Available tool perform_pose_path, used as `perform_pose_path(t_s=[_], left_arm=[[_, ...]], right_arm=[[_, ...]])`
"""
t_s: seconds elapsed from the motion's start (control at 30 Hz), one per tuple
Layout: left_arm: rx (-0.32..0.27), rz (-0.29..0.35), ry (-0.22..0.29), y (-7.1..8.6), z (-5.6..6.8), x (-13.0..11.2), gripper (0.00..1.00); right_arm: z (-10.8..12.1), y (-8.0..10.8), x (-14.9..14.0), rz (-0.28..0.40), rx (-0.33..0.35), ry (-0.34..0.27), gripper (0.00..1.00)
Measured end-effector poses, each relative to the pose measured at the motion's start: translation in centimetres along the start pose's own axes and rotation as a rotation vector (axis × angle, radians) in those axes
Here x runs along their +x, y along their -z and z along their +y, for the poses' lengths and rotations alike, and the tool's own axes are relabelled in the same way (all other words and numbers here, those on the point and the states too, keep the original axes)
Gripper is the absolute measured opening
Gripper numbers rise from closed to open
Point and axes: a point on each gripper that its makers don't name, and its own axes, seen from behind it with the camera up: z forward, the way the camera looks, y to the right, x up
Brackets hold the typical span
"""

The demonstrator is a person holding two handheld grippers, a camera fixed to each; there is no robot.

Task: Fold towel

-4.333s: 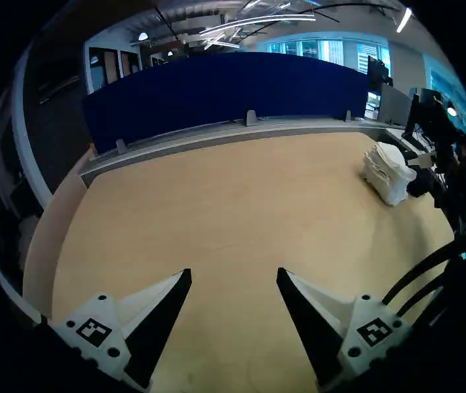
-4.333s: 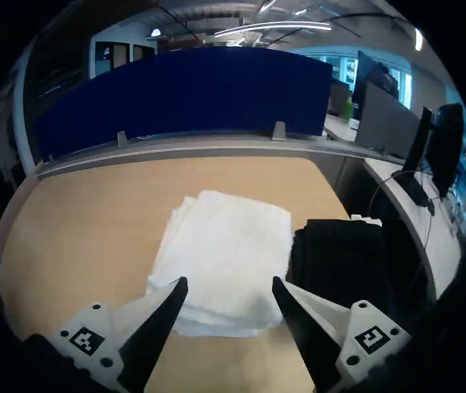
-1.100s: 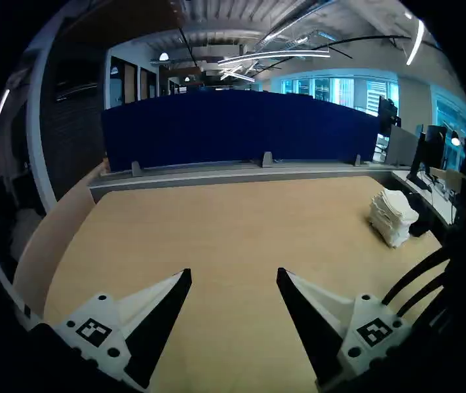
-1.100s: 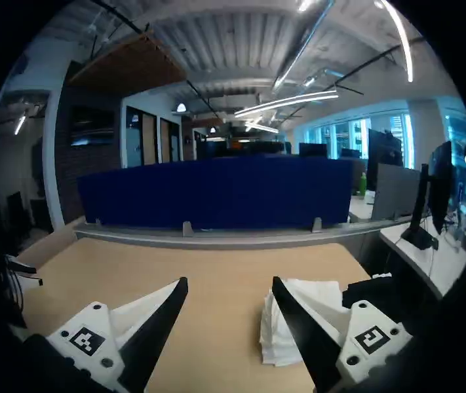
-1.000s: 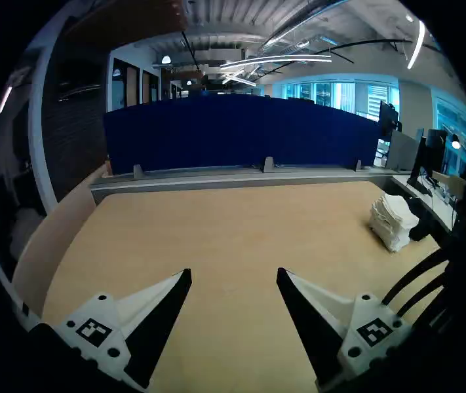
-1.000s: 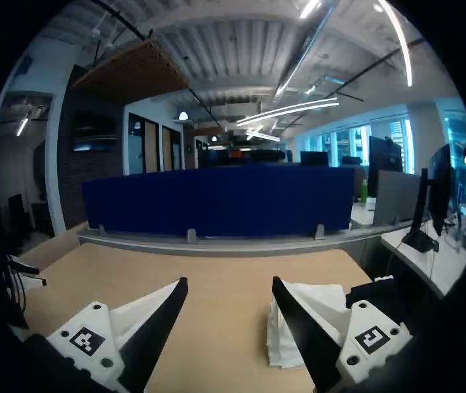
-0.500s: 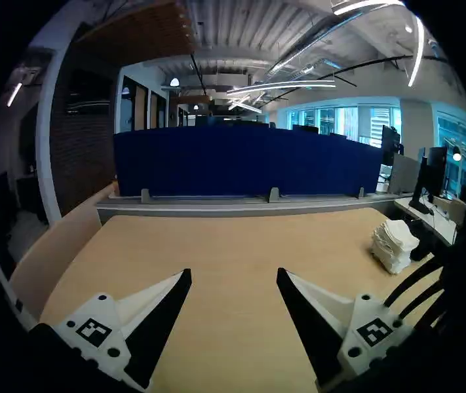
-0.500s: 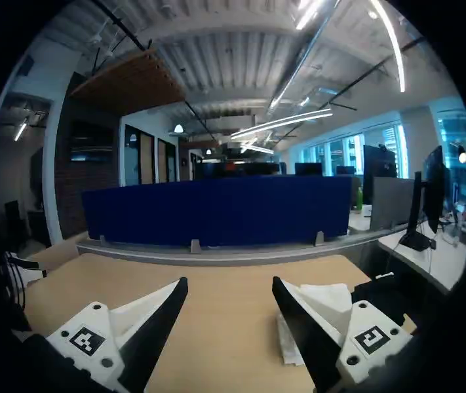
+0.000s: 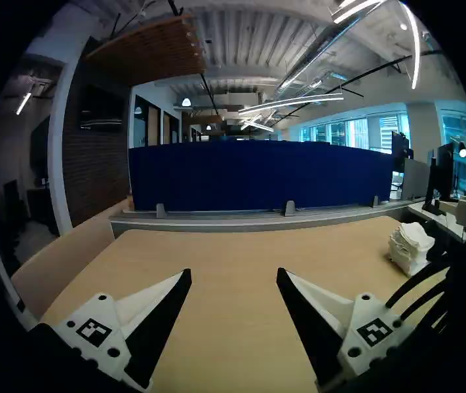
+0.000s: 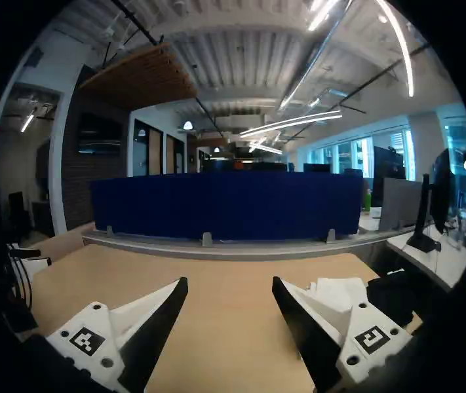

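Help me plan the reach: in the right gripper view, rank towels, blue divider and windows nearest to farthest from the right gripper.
1. Towels, low right, closest.
2. Blue divider, across the middle, behind the table.
3. Windows, far back on the right.

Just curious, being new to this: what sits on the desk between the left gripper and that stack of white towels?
Nothing: in the left gripper view the wooden desk lies bare between the left gripper and the towel stack.
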Motion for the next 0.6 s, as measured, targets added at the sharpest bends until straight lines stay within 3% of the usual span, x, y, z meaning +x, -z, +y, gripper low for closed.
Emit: perform_pose_path(t_s=[0.37,0.6], left_arm=[[0.052,0.064,-0.056,-1.1,-0.5,-3.6,0.97],[0.064,0.103,-0.049,-2.1,-1.1,-5.6,0.97]], right_arm=[[0.6,-1.5,-2.6,-0.041,0.003,0.03,1.0],[1.1,-3.0,-2.9,-0.033,-0.026,0.076,1.0]])
